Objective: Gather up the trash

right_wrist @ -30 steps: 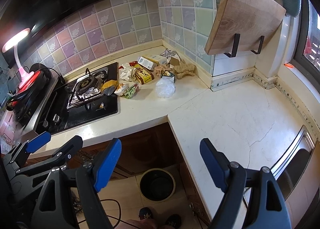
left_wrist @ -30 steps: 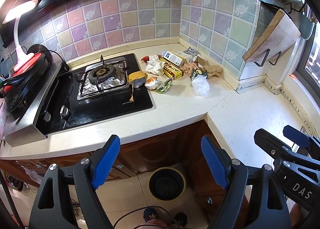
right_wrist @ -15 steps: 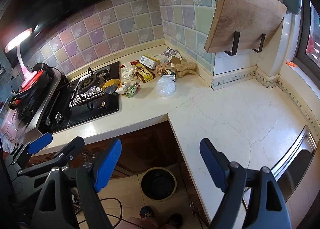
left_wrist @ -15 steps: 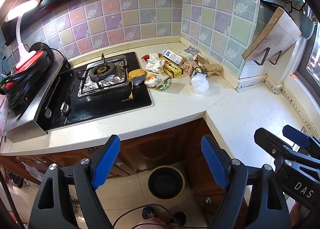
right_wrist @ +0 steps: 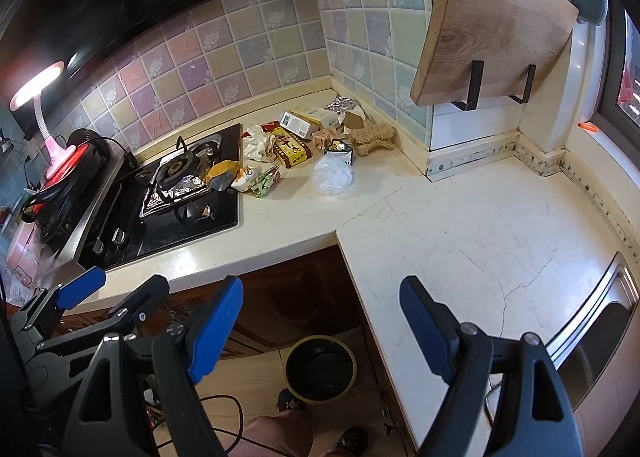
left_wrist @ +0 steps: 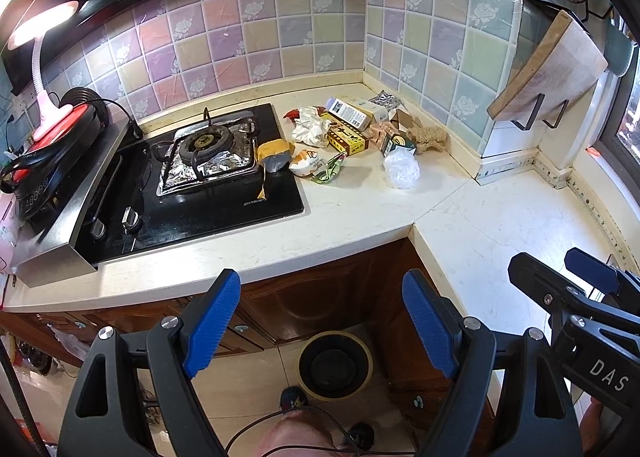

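The left gripper (left_wrist: 322,321) is held with its blue-padded jaws spread wide and nothing between them, angled down over the counter's front edge; the right gripper (right_wrist: 320,327) is held the same way, jaws wide apart and empty. Each is seen at the edge of the other's view, side by side, well short of the trash.

The trash (left_wrist: 352,137) is gathered in a loose heap on the pale, faintly cracked stone countertop (left_wrist: 360,213), just to the right of the black glass gas stove (left_wrist: 192,193) and reaching back towards the tiled corner. In the heap are seen a crumpled white paper wrapper (left_wrist: 308,127), a flat yellow and red carton (left_wrist: 347,136), a white box with a printed label (left_wrist: 348,113), a scrap of creased foil (left_wrist: 386,100), a fibrous tan scrubber (left_wrist: 428,136) and a clear, puffed plastic bag (left_wrist: 401,169), the last lying nearest the front, right of the stove. A yellow and grey crumpled packet (left_wrist: 274,155) is draped over the stove's right edge. The burner is ringed with wrinkled aluminium foil (left_wrist: 208,165).

On the floor below the stove's right corner, a round dark bin (left_wrist: 335,365) with a yellowish rim is seen, open at the top. A wooden cutting board (right_wrist: 496,21) is hung on black brackets, far right of the stove.
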`<state>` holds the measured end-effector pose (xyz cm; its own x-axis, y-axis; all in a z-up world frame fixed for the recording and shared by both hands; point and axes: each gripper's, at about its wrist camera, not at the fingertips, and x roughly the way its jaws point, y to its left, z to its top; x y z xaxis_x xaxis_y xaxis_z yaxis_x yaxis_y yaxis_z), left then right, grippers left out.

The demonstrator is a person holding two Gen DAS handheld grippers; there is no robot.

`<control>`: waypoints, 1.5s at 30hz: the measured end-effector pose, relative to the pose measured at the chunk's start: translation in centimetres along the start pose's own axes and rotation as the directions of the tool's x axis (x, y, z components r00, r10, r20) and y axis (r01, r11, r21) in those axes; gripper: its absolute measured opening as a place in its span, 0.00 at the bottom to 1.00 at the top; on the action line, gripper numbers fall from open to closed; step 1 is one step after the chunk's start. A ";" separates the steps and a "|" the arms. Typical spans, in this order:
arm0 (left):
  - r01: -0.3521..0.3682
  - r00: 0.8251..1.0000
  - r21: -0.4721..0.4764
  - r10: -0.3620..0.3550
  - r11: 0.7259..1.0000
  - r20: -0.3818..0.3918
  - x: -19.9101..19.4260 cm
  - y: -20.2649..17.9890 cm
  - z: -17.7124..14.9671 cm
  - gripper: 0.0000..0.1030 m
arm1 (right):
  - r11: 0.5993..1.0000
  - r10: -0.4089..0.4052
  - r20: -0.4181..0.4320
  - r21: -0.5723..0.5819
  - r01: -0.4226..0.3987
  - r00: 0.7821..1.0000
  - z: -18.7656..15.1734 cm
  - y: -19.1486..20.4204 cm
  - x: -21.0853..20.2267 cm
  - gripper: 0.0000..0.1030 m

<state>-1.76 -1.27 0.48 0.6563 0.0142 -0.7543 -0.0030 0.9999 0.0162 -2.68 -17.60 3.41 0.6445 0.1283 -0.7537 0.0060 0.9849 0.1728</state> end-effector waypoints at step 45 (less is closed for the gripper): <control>0.163 0.950 0.309 -0.064 0.937 -0.307 31.3 9.8 19.5 0.80 | 0.969 0.122 -0.218 0.237 -0.069 0.968 13.0 5.0 27.5 0.59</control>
<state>33.48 8.81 -10.19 0.3922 -0.0484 -0.9186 0.3371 0.9367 0.0946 25.05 -10.64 -8.19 0.4578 0.2699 -0.8471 0.1427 0.9182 0.3696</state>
